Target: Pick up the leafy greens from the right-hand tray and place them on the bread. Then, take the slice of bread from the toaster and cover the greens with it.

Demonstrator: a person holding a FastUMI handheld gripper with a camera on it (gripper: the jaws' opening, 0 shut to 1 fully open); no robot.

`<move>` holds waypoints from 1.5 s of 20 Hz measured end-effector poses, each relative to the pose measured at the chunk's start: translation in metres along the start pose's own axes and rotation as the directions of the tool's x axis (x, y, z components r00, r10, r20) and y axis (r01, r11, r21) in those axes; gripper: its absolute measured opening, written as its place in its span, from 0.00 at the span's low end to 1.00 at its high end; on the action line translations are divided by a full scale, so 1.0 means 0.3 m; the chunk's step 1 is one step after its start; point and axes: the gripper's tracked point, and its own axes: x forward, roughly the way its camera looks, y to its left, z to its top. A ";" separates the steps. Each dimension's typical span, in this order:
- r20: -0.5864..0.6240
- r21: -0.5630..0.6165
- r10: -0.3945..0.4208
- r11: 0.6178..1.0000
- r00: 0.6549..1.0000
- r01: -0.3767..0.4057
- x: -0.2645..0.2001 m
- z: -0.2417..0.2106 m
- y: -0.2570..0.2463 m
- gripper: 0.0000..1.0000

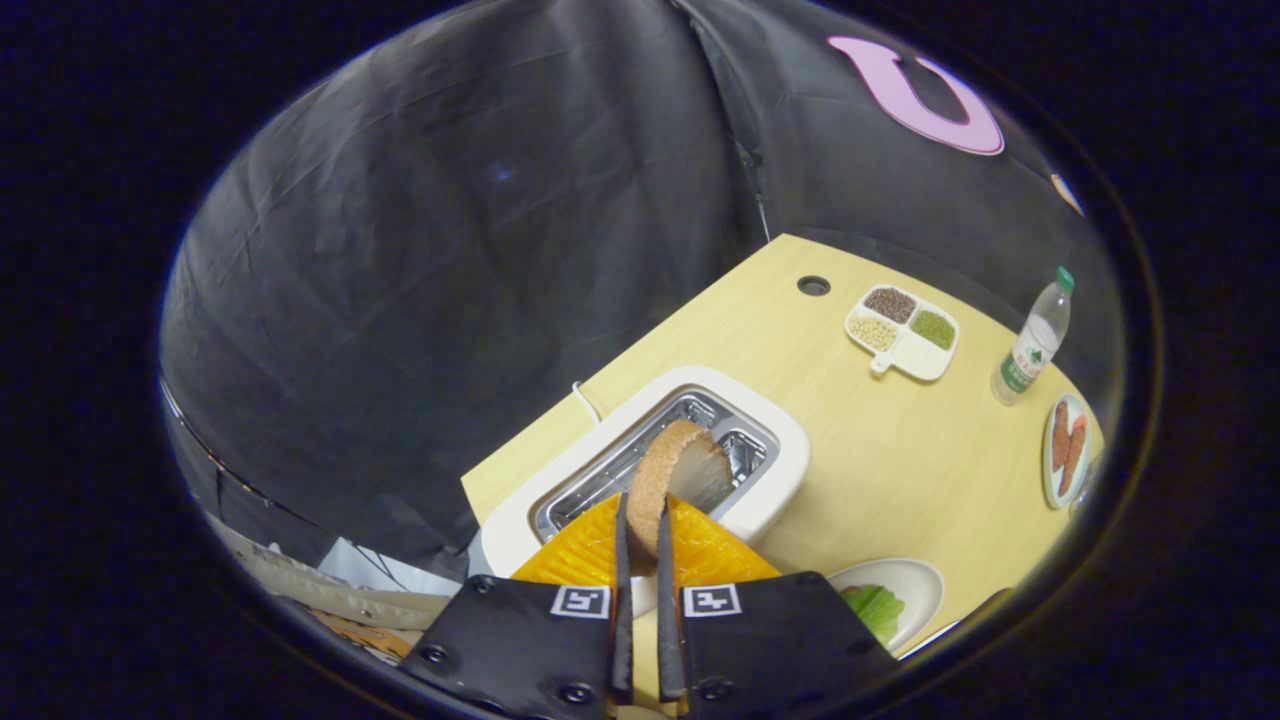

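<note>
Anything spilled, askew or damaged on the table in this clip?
Nothing stands out. The gripper has its jaws shut on the bread slice over the toaster; the divided dish and bottle sit tidy and upright.

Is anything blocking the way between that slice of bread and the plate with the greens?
Nothing visible does. The gripper is shut on the bread slice, above the toaster; bare table lies between it and the plate holding the greens.

Evenly lit from overhead, bright on the wooden table [880, 440] beyond the gripper [641, 530]. Mild glare inside the toaster [650, 450] slots just ahead. Strong fisheye bending outward. Dim, softly creased cloth wall beyond. Sharp focus near the fingers.
</note>
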 end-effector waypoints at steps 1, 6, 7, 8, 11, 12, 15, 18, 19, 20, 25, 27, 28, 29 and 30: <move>0.024 -0.001 -0.014 1.000 1.000 0.014 -0.007 0.010 -0.006 0.13; 0.065 0.008 0.010 1.000 0.998 -0.011 -0.077 0.028 0.002 0.08; 0.084 0.022 0.019 1.000 0.996 -0.021 -0.096 0.034 0.003 0.07; 0.101 0.034 0.018 0.999 0.995 -0.021 -0.118 0.038 -0.001 0.06; 0.158 0.032 0.015 0.999 0.987 -0.020 -0.196 0.055 -0.026 0.04; 0.170 0.045 0.016 0.999 0.985 -0.024 -0.215 0.053 -0.034 0.04; 0.223 0.071 0.019 0.997 0.975 -0.035 -0.274 0.069 -0.058 0.04; 0.248 0.088 0.014 0.995 0.969 -0.037 -0.330 0.049 -0.089 0.04; 0.252 0.093 0.004 0.995 0.968 -0.029 -0.342 0.037 -0.110 0.04; 0.251 0.097 -0.008 0.995 0.968 -0.017 -0.353 0.023 -0.134 0.04; 0.250 0.174 -0.046 0.985 0.967 0.001 -0.370 -0.072 -0.243 0.04; 0.247 0.207 -0.063 0.978 0.967 0.011 -0.370 -0.114 -0.289 0.04; 0.245 0.225 -0.069 0.974 0.967 0.013 -0.376 -0.136 -0.310 0.04; 0.242 0.242 -0.076 0.970 0.967 0.016 -0.380 -0.157 -0.328 0.04; 0.238 0.257 -0.081 0.966 0.968 0.017 -0.381 -0.179 -0.339 0.04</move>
